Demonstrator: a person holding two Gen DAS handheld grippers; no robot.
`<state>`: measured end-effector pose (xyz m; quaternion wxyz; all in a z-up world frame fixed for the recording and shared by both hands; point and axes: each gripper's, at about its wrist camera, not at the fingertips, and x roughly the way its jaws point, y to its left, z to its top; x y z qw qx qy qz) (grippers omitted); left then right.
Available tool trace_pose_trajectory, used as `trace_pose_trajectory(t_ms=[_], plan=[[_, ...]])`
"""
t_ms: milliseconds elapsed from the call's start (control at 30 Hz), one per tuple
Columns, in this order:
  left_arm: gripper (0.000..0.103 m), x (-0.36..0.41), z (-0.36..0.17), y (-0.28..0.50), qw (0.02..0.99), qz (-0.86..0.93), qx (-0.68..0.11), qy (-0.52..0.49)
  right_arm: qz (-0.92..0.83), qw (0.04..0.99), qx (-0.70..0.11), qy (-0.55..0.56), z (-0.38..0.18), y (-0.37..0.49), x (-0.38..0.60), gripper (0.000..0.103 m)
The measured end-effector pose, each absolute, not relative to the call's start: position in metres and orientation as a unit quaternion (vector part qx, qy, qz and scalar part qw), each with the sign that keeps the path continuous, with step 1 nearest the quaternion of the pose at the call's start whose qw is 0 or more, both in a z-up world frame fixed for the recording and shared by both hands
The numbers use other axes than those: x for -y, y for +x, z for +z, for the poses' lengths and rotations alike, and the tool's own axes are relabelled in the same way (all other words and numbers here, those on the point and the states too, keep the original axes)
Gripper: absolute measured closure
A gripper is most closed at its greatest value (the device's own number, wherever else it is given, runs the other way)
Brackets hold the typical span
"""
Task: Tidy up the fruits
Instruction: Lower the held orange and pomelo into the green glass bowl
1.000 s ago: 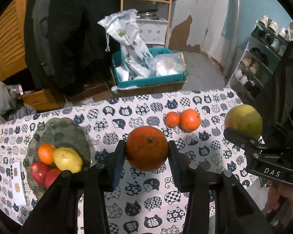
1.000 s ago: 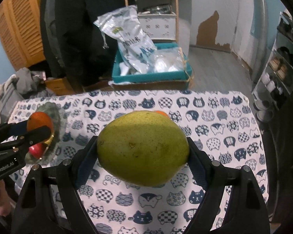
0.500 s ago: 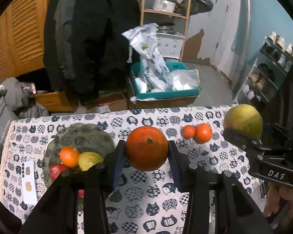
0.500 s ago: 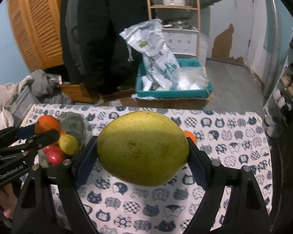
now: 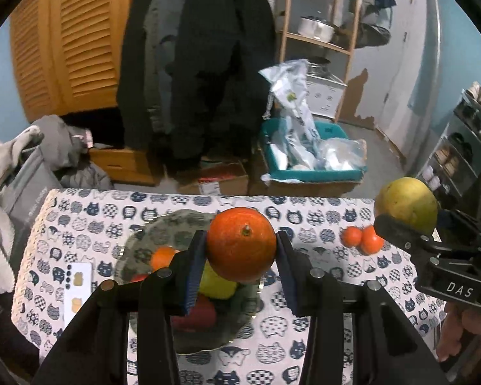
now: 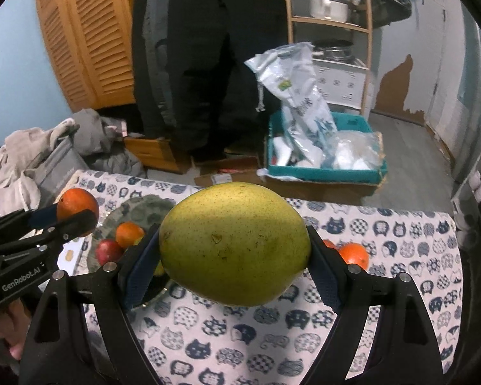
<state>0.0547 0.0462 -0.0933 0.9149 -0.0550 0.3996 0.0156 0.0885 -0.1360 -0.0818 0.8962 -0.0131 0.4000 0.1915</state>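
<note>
The orange [image 5: 241, 243] sits clamped in the left claw [image 5: 240, 268], held above the plate [image 5: 163, 224] of fruit at the surface's left; the green-yellow pear [image 6: 235, 245] is gripped in the right claw [image 6: 234, 266], right of the plate. Judged step: carrying both to the plate; next, lower each into bare space and release gently; two small oranges [image 5: 362, 240] remain far right.

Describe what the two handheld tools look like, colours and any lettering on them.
Both are matte black frames with silver screw heads and two fingers faced with ribbed dark blue pads. The left tool carries white "GenRobot.AI" lettering on its side; the right tool reads "DAS" in white. No cables or sleeves show.
</note>
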Motion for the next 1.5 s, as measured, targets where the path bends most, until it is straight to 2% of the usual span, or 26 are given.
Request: trace_pose_trajectory(t_ms=[367, 700, 1367, 1467, 1500], plan=[[0.06, -0.102, -0.111, 0.06, 0.904, 0.047, -0.416, -0.082, 0.224, 0.884, -0.409, -0.029, -0.093, 0.108, 0.075, 0.019], [0.06, -0.146, -0.171, 0.077, 0.872, 0.054, -0.47, -0.125, 0.252, 0.856, -0.45, -0.022, -0.133, 0.126, 0.029, 0.019], [0.059, -0.172, -0.241, 0.099, 0.826, 0.065, -0.536, -0.159, 0.26, 0.824, -0.502, -0.032, -0.184, 0.15, -0.018, 0.019], [0.053, -0.172, -0.242, 0.098, 0.828, 0.067, -0.534, -0.156, 0.262, 0.819, -0.509, -0.029, -0.189, 0.153, -0.021, 0.019], [0.045, -0.173, -0.242, 0.098, 0.828, 0.069, -0.534, -0.154, 0.263, 0.818, -0.511, -0.028, -0.19, 0.154, -0.022, 0.019]])
